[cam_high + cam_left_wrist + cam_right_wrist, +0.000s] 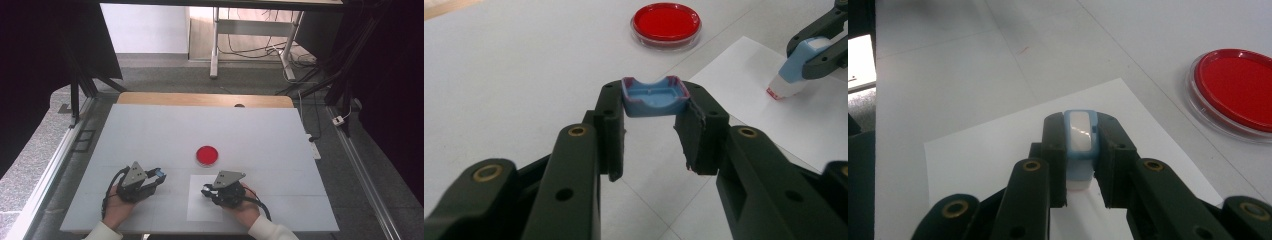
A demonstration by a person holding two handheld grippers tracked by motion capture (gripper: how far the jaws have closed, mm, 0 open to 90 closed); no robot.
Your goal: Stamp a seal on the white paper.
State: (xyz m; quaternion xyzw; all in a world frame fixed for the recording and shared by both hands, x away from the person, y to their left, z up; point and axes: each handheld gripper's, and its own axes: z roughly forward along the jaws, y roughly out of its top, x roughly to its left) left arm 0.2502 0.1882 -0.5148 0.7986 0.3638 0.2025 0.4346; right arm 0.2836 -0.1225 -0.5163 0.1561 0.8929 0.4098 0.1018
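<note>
My left gripper (655,102) is shut on a small blue cap (655,96) with red-stained edges, held hollow side up just above the table. In the high view it (158,176) sits left of the paper. My right gripper (1080,134) is shut on a blue and white stamp (1080,131), which points down at a white sheet of paper (993,150). The left gripper view shows the stamp (796,67) with its red-edged foot on the paper (769,115). A round red dish (207,155) with a clear rim lies just beyond both grippers.
The white table top (150,130) stretches wide behind the dish. Its front edge runs just under the person's wrists. Metal rails (50,165) flank the table on both sides, and a desk frame with cables (250,45) stands on the floor behind.
</note>
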